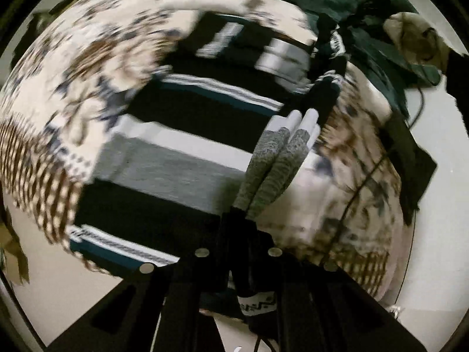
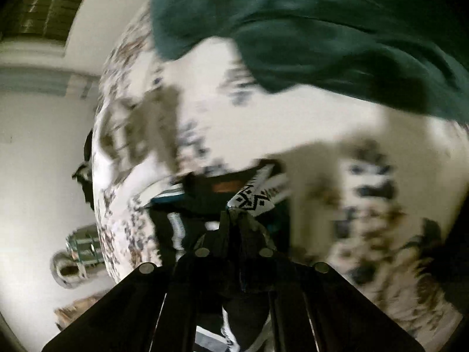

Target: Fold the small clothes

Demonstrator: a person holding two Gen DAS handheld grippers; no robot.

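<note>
The striped garment (image 1: 181,135) lies spread across the middle of the left wrist frame on a patterned bedspread (image 1: 67,67), and the left gripper (image 1: 302,117) has its jaws pinched shut, a patterned edge of cloth apparently caught low between them. The right gripper (image 2: 237,214) is likewise clamped on the garment's zigzag-patterned edge (image 2: 255,198) at centre frame, probably so both corners lift together for a fold; a dark green garment (image 2: 322,29) sits upper right

Right tongs (image 2: 234,214) clamped on striped garment (image 2: 252,199); patterned bedspread (image 2: 293,129) beneath, green cloth (image 2: 322,29) beyond.
</note>
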